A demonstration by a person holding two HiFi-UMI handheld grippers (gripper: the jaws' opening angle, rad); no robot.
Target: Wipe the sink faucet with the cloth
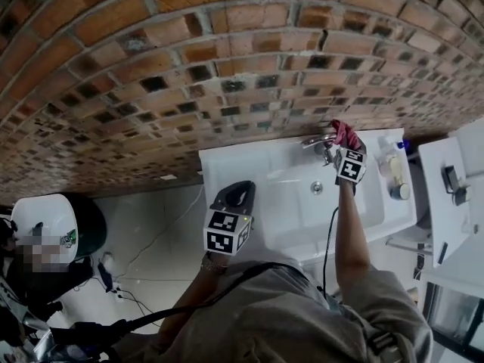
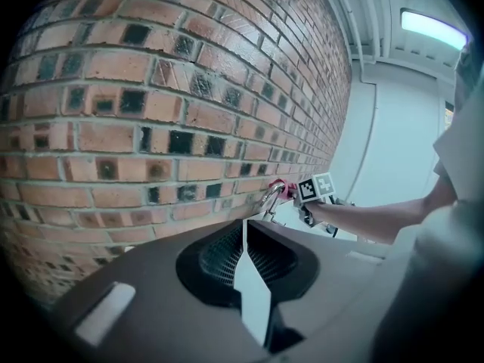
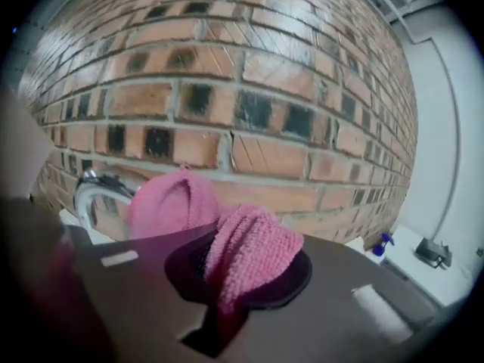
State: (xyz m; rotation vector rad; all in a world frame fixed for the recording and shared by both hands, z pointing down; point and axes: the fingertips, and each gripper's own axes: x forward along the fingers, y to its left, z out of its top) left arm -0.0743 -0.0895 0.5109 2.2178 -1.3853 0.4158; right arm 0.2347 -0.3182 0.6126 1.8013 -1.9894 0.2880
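A chrome faucet [image 1: 318, 141] stands at the back of the white sink [image 1: 249, 165], against the brick wall. My right gripper [image 1: 344, 148] is shut on a pink cloth [image 1: 342, 131] and holds it against the faucet's right side. In the right gripper view the cloth [image 3: 253, 252] bulges out from between the jaws, with the faucet [image 3: 94, 195] just to its left. My left gripper [image 1: 240, 189] hovers over the sink's front left part, shut and holding nothing. In the left gripper view the faucet [image 2: 271, 197] and the cloth [image 2: 286, 190] show far ahead.
A white bottle with a blue top [image 1: 393, 161] stands on the sink's right end. A white cabinet [image 1: 454, 203] is further right. The drain [image 1: 317, 187] sits in the basin. A white helmet [image 1: 49, 229] and cables lie on the floor at left.
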